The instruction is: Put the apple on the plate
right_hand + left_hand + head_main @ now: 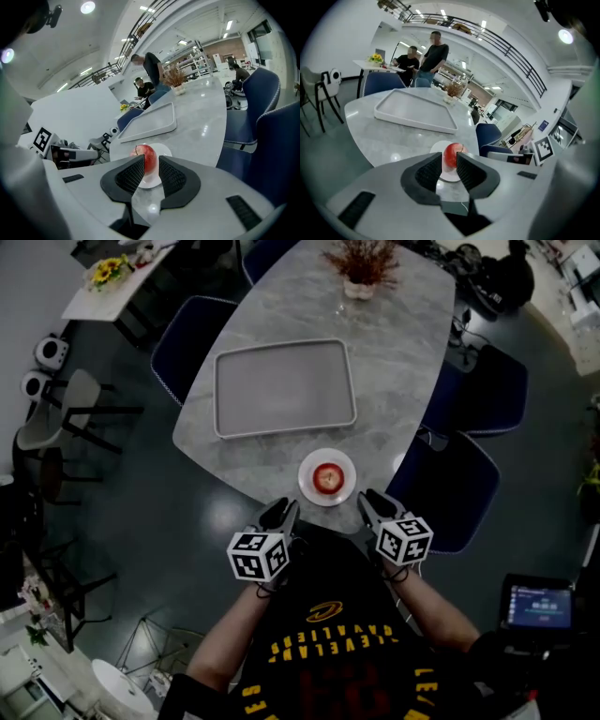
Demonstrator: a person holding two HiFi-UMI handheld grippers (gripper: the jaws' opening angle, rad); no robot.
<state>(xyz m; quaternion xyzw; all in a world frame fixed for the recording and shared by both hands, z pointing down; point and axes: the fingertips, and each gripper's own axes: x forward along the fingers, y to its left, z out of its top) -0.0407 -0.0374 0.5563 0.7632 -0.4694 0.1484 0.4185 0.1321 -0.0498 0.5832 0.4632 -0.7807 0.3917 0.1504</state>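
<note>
A red apple [327,477] rests on a small white plate [307,487] at the near edge of the grey marble table [403,352]. My left gripper [284,509] hangs just off that edge, below and left of the plate, its jaws drawn to a narrow slit with nothing in them. My right gripper [368,499] mirrors it below and right of the plate, also shut and empty. In the left gripper view the apple [451,154] and plate [436,147] show beyond the left gripper [449,160]. The right gripper [151,162] likewise frames the apple [147,156] and plate [165,150].
A large empty white tray [284,388] lies beyond the plate mid-table, and a dried plant in a pot [361,268] stands at the far end. Blue chairs [459,486] flank the table on both sides. Two people [426,56] are at a far table.
</note>
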